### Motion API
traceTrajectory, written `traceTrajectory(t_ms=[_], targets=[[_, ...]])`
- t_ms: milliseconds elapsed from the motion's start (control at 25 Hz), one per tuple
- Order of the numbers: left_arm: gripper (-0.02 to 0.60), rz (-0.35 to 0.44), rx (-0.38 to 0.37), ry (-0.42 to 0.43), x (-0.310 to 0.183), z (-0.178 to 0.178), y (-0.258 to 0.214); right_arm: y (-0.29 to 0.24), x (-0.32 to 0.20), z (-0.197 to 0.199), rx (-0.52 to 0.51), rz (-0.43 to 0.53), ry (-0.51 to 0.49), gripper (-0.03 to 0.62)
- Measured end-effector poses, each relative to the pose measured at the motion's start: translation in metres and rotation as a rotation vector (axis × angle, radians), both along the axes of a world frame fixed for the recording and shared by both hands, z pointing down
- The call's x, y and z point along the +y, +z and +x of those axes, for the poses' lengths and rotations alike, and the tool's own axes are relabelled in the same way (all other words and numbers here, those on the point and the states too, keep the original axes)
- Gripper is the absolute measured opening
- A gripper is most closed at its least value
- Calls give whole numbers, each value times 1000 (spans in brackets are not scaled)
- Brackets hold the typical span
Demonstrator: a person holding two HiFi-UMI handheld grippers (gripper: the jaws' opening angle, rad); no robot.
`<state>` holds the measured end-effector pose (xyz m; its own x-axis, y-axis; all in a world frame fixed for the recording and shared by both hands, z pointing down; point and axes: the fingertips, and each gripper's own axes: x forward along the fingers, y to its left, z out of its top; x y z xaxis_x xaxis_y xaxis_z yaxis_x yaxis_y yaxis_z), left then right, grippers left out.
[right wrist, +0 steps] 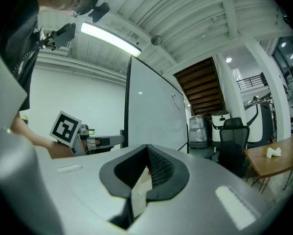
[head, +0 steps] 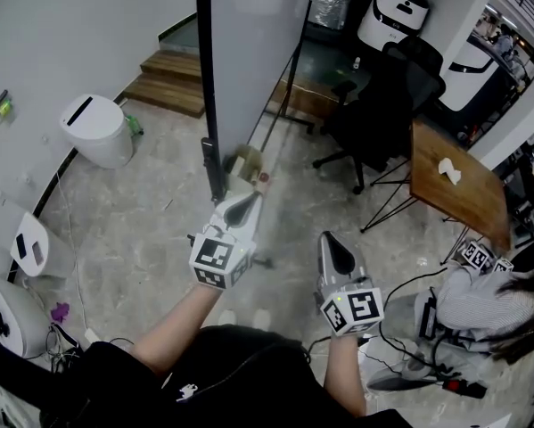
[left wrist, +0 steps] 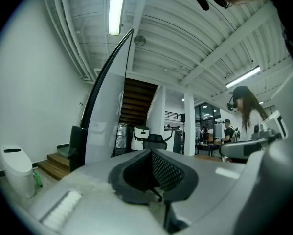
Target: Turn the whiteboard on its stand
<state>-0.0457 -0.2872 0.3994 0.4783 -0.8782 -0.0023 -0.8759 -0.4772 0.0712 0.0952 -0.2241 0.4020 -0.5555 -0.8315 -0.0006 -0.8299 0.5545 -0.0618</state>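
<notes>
The whiteboard [head: 249, 52] stands edge-on ahead of me, its black side frame [head: 204, 78] running down to a black clamp on the stand. My left gripper [head: 249, 200] points level with its tip right by that clamp, jaws shut and nothing between them. In the left gripper view the board [left wrist: 104, 126] and its clamp [left wrist: 78, 148] lie just left of the closed jaws [left wrist: 151, 153]. My right gripper [head: 331, 239] hangs back to the right, shut and empty. From its own view [right wrist: 147, 148] the board [right wrist: 153, 116] shows, with the left gripper [right wrist: 118, 139] reaching its edge.
A white bin [head: 97, 130] and wooden steps [head: 173, 80] lie left of the board. A black office chair [head: 382, 105] and a wooden table [head: 454, 181] stand to the right. A person [head: 489, 306] sits low at the right, with cables on the floor.
</notes>
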Motion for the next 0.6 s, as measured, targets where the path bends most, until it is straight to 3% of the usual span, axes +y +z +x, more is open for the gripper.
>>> traceTrajectory(t_ms=[600], targets=[[5,3,7,23,2,-5,7,8,-9,-15,15,-6,-23,5]])
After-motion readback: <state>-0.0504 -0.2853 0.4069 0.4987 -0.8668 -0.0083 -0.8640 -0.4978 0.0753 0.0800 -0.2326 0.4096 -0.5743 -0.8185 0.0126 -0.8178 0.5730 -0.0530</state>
